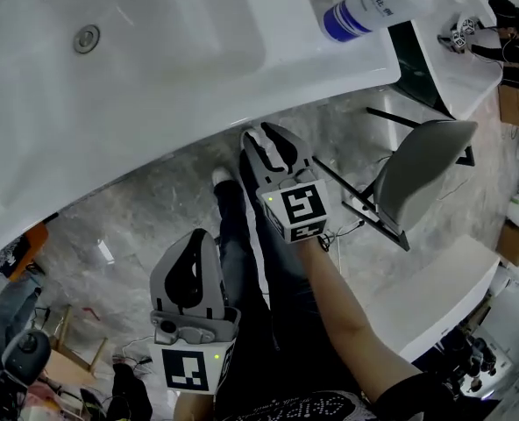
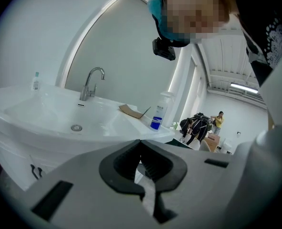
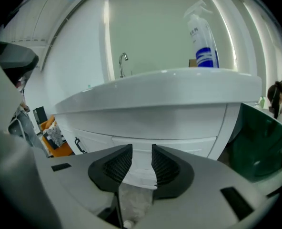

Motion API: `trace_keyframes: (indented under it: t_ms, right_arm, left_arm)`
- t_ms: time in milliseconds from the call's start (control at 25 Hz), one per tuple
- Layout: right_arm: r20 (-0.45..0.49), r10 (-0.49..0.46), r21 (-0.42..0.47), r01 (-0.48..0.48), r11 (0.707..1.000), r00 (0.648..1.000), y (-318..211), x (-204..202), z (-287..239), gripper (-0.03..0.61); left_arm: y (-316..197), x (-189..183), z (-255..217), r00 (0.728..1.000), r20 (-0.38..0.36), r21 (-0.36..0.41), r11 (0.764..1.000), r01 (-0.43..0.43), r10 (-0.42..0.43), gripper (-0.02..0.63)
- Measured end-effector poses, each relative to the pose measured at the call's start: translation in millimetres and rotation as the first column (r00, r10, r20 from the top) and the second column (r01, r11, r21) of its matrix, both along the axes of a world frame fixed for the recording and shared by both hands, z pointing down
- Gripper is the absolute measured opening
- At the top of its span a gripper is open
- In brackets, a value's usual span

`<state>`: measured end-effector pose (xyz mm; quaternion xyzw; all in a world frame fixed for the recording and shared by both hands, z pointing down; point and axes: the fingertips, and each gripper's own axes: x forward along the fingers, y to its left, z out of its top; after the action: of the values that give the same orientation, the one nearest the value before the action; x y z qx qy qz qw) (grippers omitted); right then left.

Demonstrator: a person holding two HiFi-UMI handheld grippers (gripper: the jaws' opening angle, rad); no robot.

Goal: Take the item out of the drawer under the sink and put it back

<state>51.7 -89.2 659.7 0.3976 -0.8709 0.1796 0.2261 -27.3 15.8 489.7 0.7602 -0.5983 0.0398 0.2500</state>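
While the white drawer front under the white ceramic sink was closed, the task appeared unstarted: right hand-held gripper open, empty; left hand-held gripper closed, empty.

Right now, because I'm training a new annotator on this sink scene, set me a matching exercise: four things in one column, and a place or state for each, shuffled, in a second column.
Things
1. spray bottle
2. drain
3. left gripper
4. right gripper

Places or states
A. jaws apart, nothing between them
B. in the bottom of the basin
C. jaws together, empty
D. standing on the countertop beside the basin

Pairs: 1-D, 2-B, 3-C, 4-A
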Motion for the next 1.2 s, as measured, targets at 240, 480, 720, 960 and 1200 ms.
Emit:
trace_keyframes:
  t_ms: [240,480,720,960,1200]
  right_arm:
    - [-0.034,0.063,-0.024,-0.064,0.998,0.997,-26,4,58,0.158]
    - [-0.048,0.069,-0.076,-0.072,0.994,0.996,-44,6,108,0.172]
    - [0.028,0.09,-0.128,-0.085,0.988,0.996,-53,1,140,0.172]
    - [0.063,0.103,-0.131,-0.095,0.987,0.993,-60,-10,148,0.172]
    - [0.015,0.121,-0.141,-0.118,0.983,0.993,-70,-9,158,0.153]
  left_arm:
    - [5,2,30,0.999,-0.018,-0.034,0.999,0.029,-0.029,0.003]
    - [7,25,58,0.999,-0.045,-0.086,0.996,-0.007,0.003,0.003]
    - [2,40,71,0.998,-0.063,-0.112,0.993,-0.028,0.021,0.003]
    - [2,45,76,0.998,-0.063,-0.132,0.991,-0.034,0.025,0.003]
    - [3,36,70,0.999,-0.051,-0.129,0.992,0.006,-0.013,0.003]
